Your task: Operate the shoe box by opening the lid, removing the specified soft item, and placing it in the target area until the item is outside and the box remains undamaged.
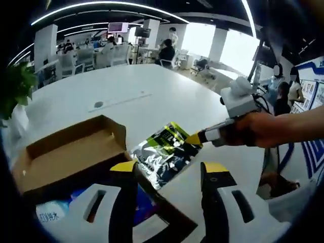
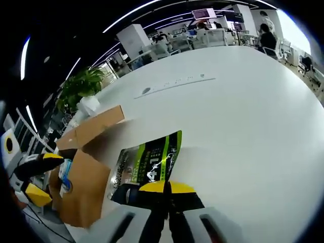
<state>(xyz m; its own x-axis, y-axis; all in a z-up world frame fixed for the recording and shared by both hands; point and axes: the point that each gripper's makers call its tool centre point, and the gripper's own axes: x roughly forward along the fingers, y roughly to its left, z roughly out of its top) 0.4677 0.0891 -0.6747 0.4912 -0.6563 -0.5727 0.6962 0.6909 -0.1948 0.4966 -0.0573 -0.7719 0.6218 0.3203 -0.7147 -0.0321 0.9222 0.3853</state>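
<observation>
Pouch (image 2: 147, 164) is already out of the shoe box (image 1: 71, 152), pinched by its near edge in the right gripper (image 2: 167, 188), long axis pointing away over the white table (image 2: 238, 111); left gripper (image 1: 169, 168) hangs wide beside it.

One shoe box (image 1: 71, 152); one pouch (image 1: 164, 152); two hand-held grippers; one plant (image 2: 83, 86)

i see a wide white table (image 1: 152, 101) mid-frame, green potted plant (image 1: 15, 88) at far left, bright windows (image 1: 200, 38) upper right, ceiling light strips (image 1: 101, 5) along top, office desks and chairs (image 1: 96, 53) upper left
</observation>
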